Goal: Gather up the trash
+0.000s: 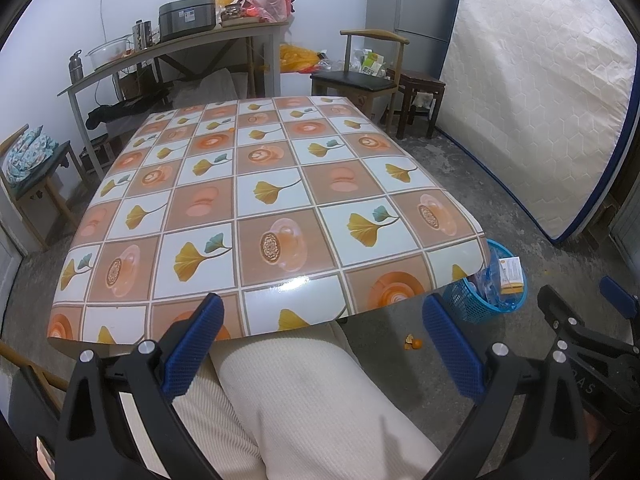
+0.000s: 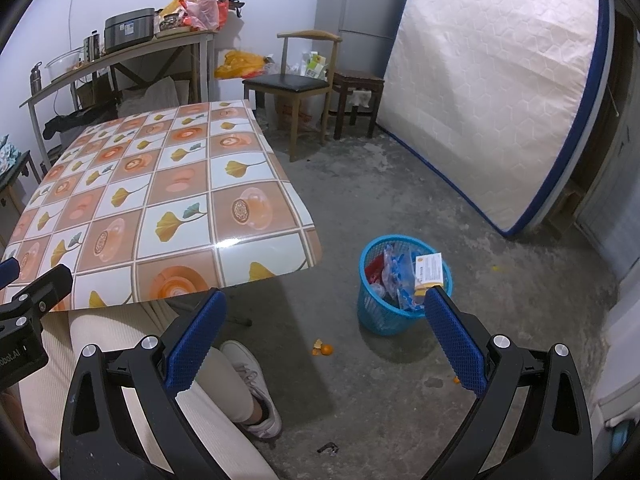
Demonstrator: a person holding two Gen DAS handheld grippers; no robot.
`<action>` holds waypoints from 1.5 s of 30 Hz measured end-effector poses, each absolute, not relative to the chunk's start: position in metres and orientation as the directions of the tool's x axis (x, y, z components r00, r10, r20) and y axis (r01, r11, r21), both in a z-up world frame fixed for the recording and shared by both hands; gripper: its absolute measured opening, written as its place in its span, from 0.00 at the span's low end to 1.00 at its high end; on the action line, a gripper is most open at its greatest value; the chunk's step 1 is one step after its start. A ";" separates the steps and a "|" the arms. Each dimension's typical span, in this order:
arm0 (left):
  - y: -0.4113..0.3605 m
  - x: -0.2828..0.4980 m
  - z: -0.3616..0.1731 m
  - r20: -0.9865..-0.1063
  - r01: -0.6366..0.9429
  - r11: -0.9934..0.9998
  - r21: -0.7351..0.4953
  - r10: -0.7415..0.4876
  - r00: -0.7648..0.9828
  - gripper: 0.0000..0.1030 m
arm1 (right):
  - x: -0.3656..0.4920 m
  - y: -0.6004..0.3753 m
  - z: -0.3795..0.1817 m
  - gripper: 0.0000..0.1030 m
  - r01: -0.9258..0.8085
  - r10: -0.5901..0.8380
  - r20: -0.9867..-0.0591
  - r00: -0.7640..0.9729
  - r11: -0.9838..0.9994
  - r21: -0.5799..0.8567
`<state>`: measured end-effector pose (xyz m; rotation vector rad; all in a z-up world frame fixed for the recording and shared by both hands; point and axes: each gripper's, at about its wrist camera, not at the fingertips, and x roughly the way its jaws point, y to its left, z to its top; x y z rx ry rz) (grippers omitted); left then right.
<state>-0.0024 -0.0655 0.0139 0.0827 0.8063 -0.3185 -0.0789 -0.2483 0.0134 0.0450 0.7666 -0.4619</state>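
A blue plastic trash basket (image 2: 384,316) stands on the floor right of the table, holding an orange-and-white box (image 2: 429,274), blue wrappers and other trash. The basket (image 1: 474,304) shows partly behind the table corner in the left wrist view. Orange peel bits (image 2: 323,349) lie on the floor near the person's shoe; the peel (image 1: 414,343) also shows in the left wrist view. My left gripper (image 1: 324,312) is open and holds nothing, above the person's lap at the table's front edge. My right gripper (image 2: 326,306) is open and holds nothing, above the floor beside the basket.
The table (image 1: 260,184) has a patterned orange-and-white cloth. A person's cream trousers (image 1: 312,408) and white shoe (image 2: 256,392) sit below. A mattress (image 2: 492,92) leans on the right wall. Chairs (image 2: 296,84), a stool and a cluttered side table (image 1: 180,40) stand behind.
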 end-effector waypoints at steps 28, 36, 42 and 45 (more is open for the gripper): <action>-0.063 -0.004 0.011 -0.723 0.305 0.951 -0.048 -0.244 0.647 0.95 | -0.083 -0.251 0.015 0.92 0.418 -0.390 -0.676 0.625 0.899 -0.132; -0.063 -0.004 0.011 -0.724 0.304 0.951 -0.048 -0.243 0.646 0.95 | -0.083 -0.252 0.015 0.92 0.418 -0.390 -0.677 0.624 0.899 -0.133; -0.063 -0.004 0.011 -0.724 0.304 0.951 -0.048 -0.243 0.646 0.95 | -0.083 -0.252 0.014 0.92 0.417 -0.389 -0.678 0.624 0.899 -0.132; -0.063 -0.004 0.011 -0.725 0.304 0.952 -0.048 -0.242 0.645 0.95 | -0.082 -0.251 0.014 0.92 0.418 -0.391 -0.677 0.624 0.898 -0.133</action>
